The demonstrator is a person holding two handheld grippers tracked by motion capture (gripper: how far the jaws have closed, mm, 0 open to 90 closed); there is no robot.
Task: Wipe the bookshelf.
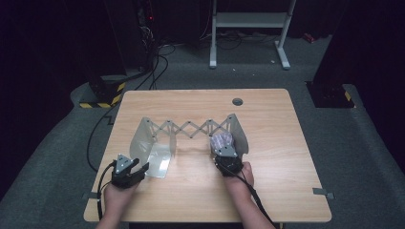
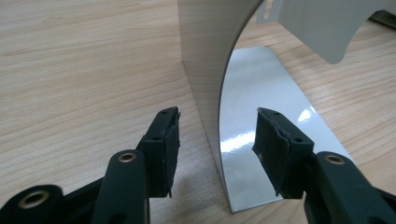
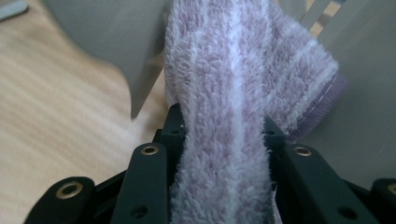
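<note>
Right now my right tongs (image 1: 224,145) are clamped on a folded lilac towel (image 3: 224,84), the pile bulging up between the black jaws, and I have it at the right end plate (image 1: 240,131) of the expanding metal rack (image 1: 188,129) on the tabletop (image 1: 282,157). In the high view the towel sits just inside that plate, in the open span between the two ends; whether it already rests on the rack's base or hangs above it I can't quite tell, since my own gripper covers that spot.

My left tongs (image 2: 217,140) stand wide with nothing gripped. They straddle the near edge of the curved left end plate (image 2: 205,60), with its shiny base (image 2: 261,121) beyond one jaw, but the pads are clear of the metal.

As I judge it, the rack is already stretched out and the towel has been carried to it, so the job is well along. What's left is to set the towel down, let go, and draw both hands back.
</note>
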